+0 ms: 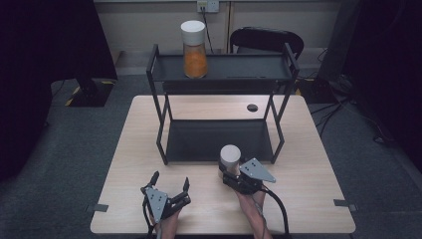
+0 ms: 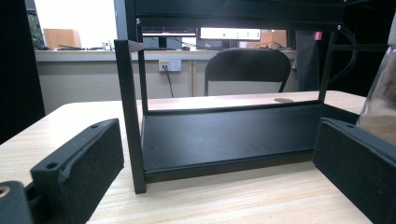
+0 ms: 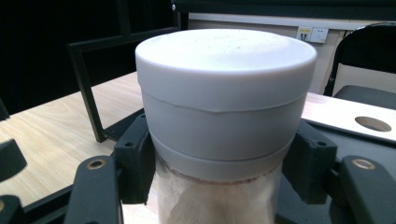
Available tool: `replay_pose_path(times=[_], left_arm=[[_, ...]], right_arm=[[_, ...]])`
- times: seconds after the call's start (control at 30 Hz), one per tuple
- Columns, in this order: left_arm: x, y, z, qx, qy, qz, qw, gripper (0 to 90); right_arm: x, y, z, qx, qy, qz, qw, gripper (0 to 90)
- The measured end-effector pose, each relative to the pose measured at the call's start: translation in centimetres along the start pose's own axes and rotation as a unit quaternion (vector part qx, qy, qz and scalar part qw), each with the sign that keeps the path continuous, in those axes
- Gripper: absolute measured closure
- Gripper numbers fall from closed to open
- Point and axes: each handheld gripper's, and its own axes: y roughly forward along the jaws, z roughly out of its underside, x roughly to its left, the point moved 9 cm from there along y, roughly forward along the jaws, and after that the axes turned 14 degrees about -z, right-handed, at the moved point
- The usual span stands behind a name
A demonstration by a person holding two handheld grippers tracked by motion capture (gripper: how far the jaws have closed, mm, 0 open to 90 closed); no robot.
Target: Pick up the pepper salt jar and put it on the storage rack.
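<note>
A clear jar (image 1: 230, 156) with a white lid and pale powder inside stands just before the black two-tier rack (image 1: 159, 124), near its lower shelf (image 1: 214, 139). My right gripper (image 1: 230, 173) is shut on the jar; in the right gripper view both pads (image 3: 135, 158) press its glass below the lid (image 3: 226, 88). A second jar (image 1: 194, 50), with orange contents and a white lid, stands on the top shelf's left part. My left gripper (image 1: 170, 180) rests open on the table to the left, nothing between its jaws; its view faces the lower shelf (image 2: 224, 135), the held jar (image 2: 380, 107) at the right edge.
The wooden table (image 1: 139, 129) carries the rack at its middle back and has a round cable hole (image 1: 252, 107) behind the rack. A black chair (image 1: 266, 40) stands beyond the table's far edge. Tape marks sit at the table's front corners.
</note>
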Motion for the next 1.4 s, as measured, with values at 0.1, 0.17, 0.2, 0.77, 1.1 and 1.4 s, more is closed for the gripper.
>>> replay_pose_path(times=[0.1,0.17,0.2,0.77,1.1,1.4], left_arm=[[0.0,0.0,0.0,0.0,0.0,0.0,1.0,1.0],[0.0,0.0,0.0,0.0,0.0,0.0,1.0,1.0],[0.0,0.0,0.0,0.0,0.0,-0.001,1.0,1.1],[0.0,0.0,0.0,0.0,0.0,-0.001,1.0,1.0],[0.0,0.0,0.0,0.0,0.0,-0.001,1.0,1.1],[0.0,0.0,0.0,0.0,0.0,-0.001,1.0,1.0]], right_arm=[[0.0,-0.2,-0.5,-0.005,-0.002,-0.002,1.0,34.8],[0.0,-0.3,-0.8,-0.009,-0.004,-0.004,0.9999,34.8],[0.0,-0.4,-1.0,-0.011,-0.004,-0.005,0.9999,34.8],[-0.3,-1.1,-3.8,-0.029,-0.008,-0.008,0.9995,34.9],[-0.7,-1.3,-5.9,-0.04,-0.014,-0.013,0.999,34.9],[-0.7,-1.4,-8.1,-0.053,-0.024,-0.016,0.9982,34.9]])
